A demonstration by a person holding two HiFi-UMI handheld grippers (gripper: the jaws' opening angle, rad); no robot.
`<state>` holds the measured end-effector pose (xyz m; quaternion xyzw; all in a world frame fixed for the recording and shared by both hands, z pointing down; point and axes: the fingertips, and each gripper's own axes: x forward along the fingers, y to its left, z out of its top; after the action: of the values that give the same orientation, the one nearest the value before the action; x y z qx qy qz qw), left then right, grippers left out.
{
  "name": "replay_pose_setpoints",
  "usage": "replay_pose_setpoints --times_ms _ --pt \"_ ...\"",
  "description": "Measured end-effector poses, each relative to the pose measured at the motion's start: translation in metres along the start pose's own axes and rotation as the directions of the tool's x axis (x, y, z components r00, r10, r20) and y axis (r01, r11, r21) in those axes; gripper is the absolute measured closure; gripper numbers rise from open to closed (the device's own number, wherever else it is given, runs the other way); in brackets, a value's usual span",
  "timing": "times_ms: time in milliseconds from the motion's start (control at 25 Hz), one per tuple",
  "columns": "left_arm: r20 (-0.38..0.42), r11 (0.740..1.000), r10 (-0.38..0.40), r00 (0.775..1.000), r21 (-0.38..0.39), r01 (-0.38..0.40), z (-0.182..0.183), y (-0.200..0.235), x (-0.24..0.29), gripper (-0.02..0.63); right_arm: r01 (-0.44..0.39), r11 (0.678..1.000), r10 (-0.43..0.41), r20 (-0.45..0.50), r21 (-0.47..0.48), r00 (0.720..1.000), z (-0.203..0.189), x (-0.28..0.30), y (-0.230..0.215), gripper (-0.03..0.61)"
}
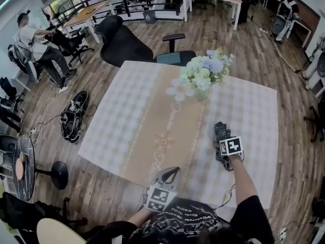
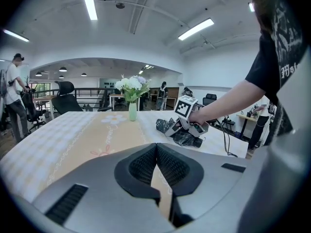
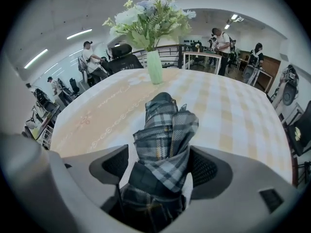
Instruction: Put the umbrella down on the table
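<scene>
A folded grey plaid umbrella (image 1: 219, 128) lies on the checked tablecloth (image 1: 127, 111) at the near right. My right gripper (image 1: 222, 139) stands over it, pointing steeply down. In the right gripper view the umbrella (image 3: 165, 130) sits between the jaws of the right gripper (image 3: 159, 154), with a gap showing beside the left pad, so the gripper is open around it. From the left gripper view, the umbrella (image 2: 182, 139) rests flat on the cloth under that gripper (image 2: 181, 129). My left gripper (image 1: 170, 173) hovers at the near table edge, shut and empty, its pads (image 2: 146, 161) meeting at the tip.
A pale green vase of flowers (image 1: 203, 75) stands on the beige runner toward the far side. A black office chair (image 1: 127, 44) is pushed against the far edge. Shoes and cables (image 1: 73, 116) lie on the floor to the left, near a round stool (image 1: 23, 166).
</scene>
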<state>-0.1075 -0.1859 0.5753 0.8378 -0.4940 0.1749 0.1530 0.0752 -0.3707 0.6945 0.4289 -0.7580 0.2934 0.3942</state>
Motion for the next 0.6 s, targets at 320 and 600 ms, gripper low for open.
replay_pose_setpoints --times_ms 320,600 --pt "0.010 1.000 -0.016 1.000 -0.015 0.016 0.000 -0.009 0.002 0.595 0.021 0.998 -0.008 0.187 -0.067 0.982 0.033 -0.062 0.011 0.179" --pt "0.067 0.997 -0.051 0.996 -0.054 0.055 0.014 -0.020 0.011 0.595 0.026 0.995 0.009 0.354 -0.094 0.935 0.035 -0.120 0.038 0.179"
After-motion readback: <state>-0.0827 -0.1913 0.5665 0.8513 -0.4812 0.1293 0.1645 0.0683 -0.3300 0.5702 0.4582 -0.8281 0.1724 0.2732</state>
